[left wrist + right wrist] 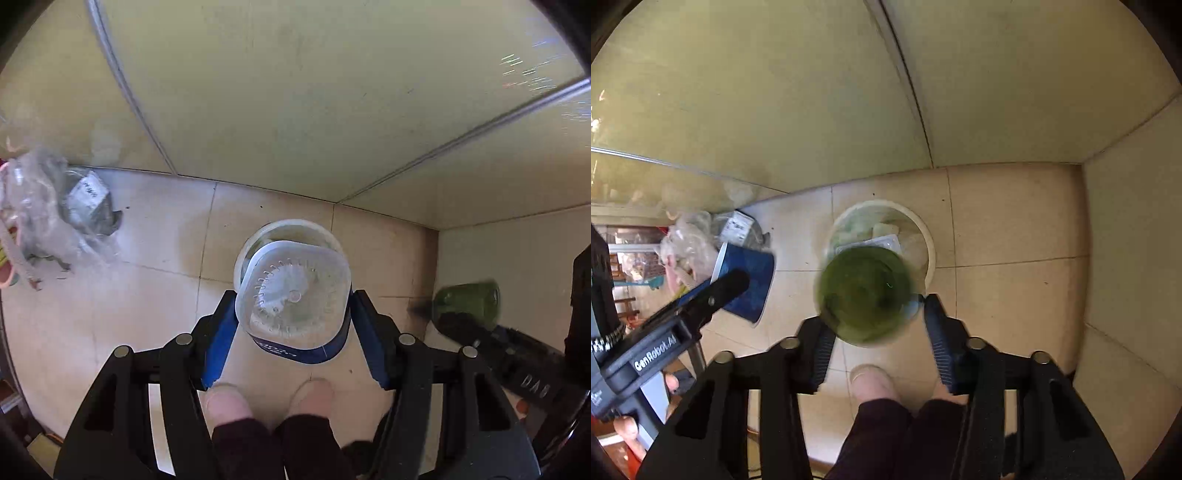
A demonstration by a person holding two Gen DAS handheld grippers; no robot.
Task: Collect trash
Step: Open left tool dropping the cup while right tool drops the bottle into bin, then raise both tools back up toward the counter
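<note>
Tiles (155,295) under pale walls (295,92); left gripper (293,314) clamps clear bottle (295,295), right gripper (879,325) loose around green bottle (864,291)

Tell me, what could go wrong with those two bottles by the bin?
The clear bottle and the green bottle both hang close above one small white bin, so they might knock together or miss it. The bin already holds trash, so a bottle could perch on top and roll onto the floor. If the green one is glass, a drop might crack it.

Bin (255,236) below held bottles, bags (48,206) to its left.
</note>
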